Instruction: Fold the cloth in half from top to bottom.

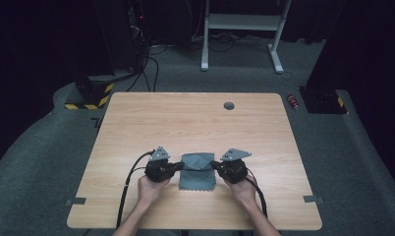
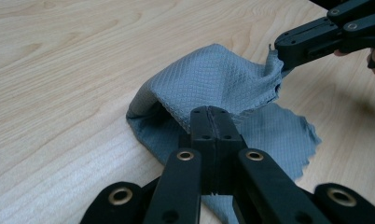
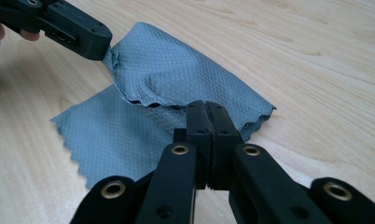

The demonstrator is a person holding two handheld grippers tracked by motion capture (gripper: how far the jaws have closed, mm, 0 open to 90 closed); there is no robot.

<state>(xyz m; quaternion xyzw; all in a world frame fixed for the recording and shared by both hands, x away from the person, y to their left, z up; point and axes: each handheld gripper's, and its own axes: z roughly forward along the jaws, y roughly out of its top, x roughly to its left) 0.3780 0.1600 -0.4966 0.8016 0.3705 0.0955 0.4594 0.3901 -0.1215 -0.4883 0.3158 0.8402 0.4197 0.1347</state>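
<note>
Clamped shut, both the left gripper (image 2: 212, 112) and the right gripper (image 3: 205, 106) pinch opposite edges of the grey cloth (image 1: 198, 170) on the table (image 1: 136, 128), its fold half made and not yet laid flat.

We see a grey-blue cloth (image 1: 198, 170) with a fine diamond waffle weave, paler along its zigzag-cut edges. We see the left gripper (image 1: 182, 165) and right gripper (image 1: 213, 164) in matt black, with brass-coloured rivets at their joints and grey plates on top. The table (image 1: 136, 123) is pale wood with a flowing light-brown grain. The floor (image 1: 33, 162) is dull grey carpet, and yellow-and-black hazard stripes (image 1: 90, 104) mark a stand base.
</note>
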